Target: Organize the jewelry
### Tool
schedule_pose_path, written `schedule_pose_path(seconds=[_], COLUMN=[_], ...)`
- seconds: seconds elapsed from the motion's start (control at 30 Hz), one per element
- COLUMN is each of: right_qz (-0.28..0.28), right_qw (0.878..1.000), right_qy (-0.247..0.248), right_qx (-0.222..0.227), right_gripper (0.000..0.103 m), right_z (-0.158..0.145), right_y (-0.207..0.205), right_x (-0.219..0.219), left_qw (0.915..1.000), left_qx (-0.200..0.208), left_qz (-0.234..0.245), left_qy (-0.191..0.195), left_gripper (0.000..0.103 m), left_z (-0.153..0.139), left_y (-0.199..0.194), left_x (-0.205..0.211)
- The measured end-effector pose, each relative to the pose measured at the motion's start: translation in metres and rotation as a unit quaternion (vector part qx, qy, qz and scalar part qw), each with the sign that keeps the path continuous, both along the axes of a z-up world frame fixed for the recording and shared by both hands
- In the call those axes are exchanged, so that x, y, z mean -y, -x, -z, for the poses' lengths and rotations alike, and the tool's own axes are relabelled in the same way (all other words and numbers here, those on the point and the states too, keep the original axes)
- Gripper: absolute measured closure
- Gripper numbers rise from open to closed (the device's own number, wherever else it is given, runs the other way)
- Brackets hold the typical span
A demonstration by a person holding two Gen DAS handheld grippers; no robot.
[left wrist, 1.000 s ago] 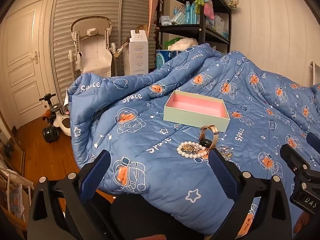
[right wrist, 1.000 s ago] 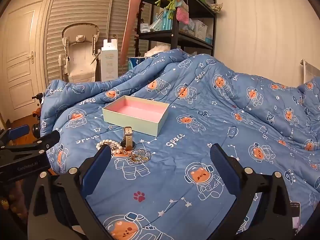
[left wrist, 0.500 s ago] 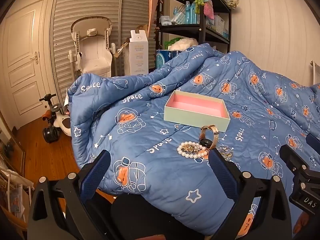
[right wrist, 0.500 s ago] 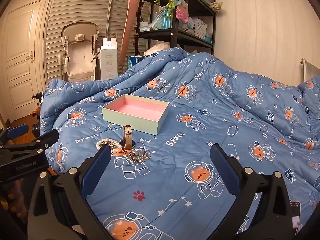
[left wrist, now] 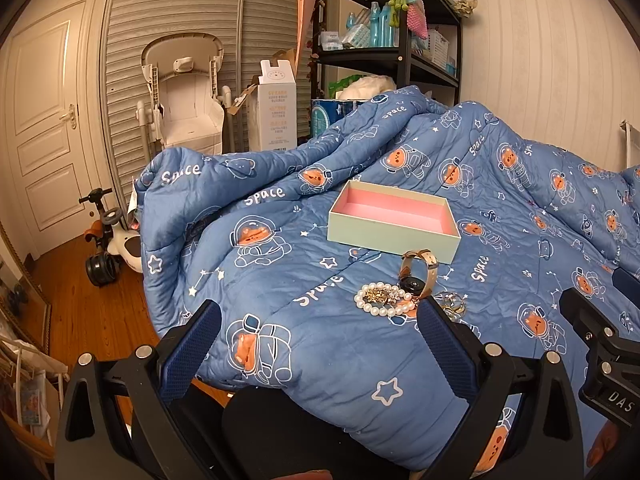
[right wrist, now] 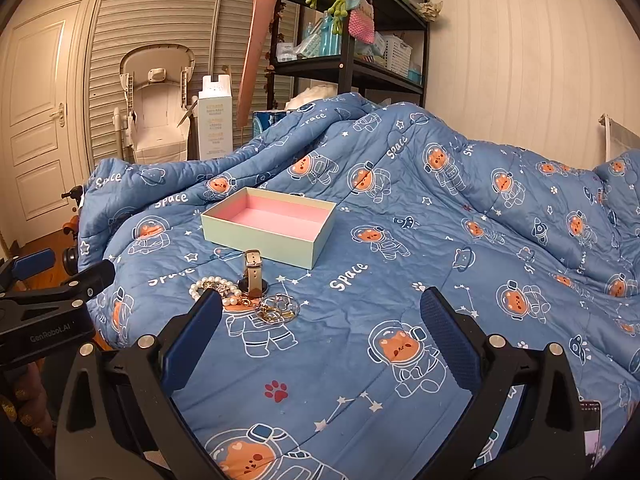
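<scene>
Jewelry pile (left wrist: 404, 294) on quilt (left wrist: 520, 208) near its foot edge, just ahead of left gripper (left wrist: 318, 332); right gripper (right wrist: 320, 328) farther off; both wide open, empty; box (left wrist: 394, 220) beyond.

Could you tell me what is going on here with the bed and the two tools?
A person holds the left tongs and right tongs, both open and empty, above a blue quilt. A pearl bracelet, a watch and some rings lie loose beside an empty pink-lined box.
</scene>
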State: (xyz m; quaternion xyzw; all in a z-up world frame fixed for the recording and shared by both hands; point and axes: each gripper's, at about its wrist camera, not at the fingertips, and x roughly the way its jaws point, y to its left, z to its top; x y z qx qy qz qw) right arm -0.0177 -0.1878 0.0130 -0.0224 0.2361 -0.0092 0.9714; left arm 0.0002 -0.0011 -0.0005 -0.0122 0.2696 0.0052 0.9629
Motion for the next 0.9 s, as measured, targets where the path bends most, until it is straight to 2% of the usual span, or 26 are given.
schedule_pose_path(seconds=[0.9], right_qz=[0.003], right_qw=[1.000], right_qy=[-0.002], right_qx=[-0.005], right_gripper=[0.005], right_z=[0.0032], right_y=[-0.0006], right_x=[0.0020], left_qw=[1.0000], left_qx=[0.000], left_qz=[0.001], left_qy=[-0.001], left_gripper=[0.007], left_z=[-0.0002], left_y=[0.0000], left_x=[-0.0021])
